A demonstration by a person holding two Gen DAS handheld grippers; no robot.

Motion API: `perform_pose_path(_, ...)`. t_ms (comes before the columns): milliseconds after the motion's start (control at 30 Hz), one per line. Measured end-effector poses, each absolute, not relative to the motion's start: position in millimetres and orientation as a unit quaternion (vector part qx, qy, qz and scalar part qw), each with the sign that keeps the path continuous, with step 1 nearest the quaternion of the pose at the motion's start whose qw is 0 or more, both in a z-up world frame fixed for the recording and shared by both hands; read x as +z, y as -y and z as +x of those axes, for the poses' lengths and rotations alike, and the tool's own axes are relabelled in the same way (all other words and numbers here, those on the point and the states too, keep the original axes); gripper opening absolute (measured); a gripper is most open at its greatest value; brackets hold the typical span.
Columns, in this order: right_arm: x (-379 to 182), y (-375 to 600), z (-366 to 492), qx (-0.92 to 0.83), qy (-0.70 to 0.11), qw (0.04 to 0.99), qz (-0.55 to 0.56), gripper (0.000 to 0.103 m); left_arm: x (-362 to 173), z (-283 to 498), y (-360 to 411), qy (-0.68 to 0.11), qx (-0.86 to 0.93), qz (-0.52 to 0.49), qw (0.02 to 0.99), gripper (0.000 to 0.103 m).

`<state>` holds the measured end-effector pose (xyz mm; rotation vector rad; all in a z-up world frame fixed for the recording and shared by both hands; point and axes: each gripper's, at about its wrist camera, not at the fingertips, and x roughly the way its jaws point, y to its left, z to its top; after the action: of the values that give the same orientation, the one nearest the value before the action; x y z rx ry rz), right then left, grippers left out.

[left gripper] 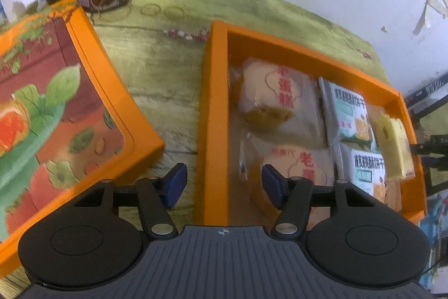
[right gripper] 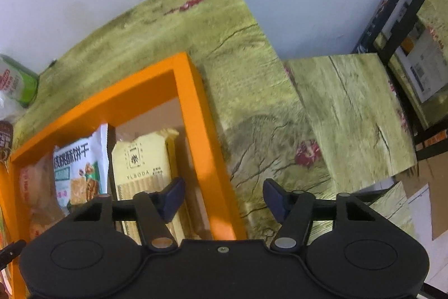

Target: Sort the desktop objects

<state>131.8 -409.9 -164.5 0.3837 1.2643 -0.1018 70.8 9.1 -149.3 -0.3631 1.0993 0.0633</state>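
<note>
Your left gripper (left gripper: 224, 185) was wide open and empty over the orange box's (left gripper: 215, 102) left wall. Your right gripper (right gripper: 224, 196) was open too, above its right wall, with the snack packs (left gripper: 280, 100) lying inside.

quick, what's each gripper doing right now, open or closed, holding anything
Left gripper: open, holding nothing, its fingers straddling the left wall of the orange box.
Right gripper: open, holding nothing, straddling the same box's right wall.

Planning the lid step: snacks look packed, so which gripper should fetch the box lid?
Left, probably. The left gripper is open, straddling the orange box wall, with the printed lid right beside it. The right gripper, also open, shows no lid in its view.
</note>
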Motion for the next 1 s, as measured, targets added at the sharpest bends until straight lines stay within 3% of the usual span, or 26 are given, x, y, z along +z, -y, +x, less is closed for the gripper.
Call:
perform_pose_path(67, -167.9, 407.8, 132.5, -0.043, -0.591, 0.785, 0.178, 0.049, -150.0, 68.4, -6.1, -0.520, 0.025, -0.177, 0.835, 0.056)
perform_pose_path(133, -171.6, 405.8, 134.0, -0.038, -0.596, 0.781, 0.181, 0.036, -149.7, 67.0, -3.8, -0.519, 0.024, -0.179, 0.836, 0.056)
perform_pose_path(233, -175.3, 402.0, 137.9, -0.035, -0.602, 0.779, 0.173, 0.029, -149.7, 66.3, -3.9, -0.518, 0.027, -0.184, 0.835, 0.055)
perform_pose_path(400, -174.5, 400.7, 145.0, -0.035, -0.599, 0.784, 0.158, 0.024, -149.5, 67.8, -2.1, -0.521, 0.026, -0.183, 0.833, 0.056)
perform_pose_path(1000, -173.2, 400.9, 156.4, -0.038, -0.600, 0.787, 0.137, 0.024, -147.3, 77.5, 6.6, -0.523, 0.018, -0.160, 0.837, 0.059)
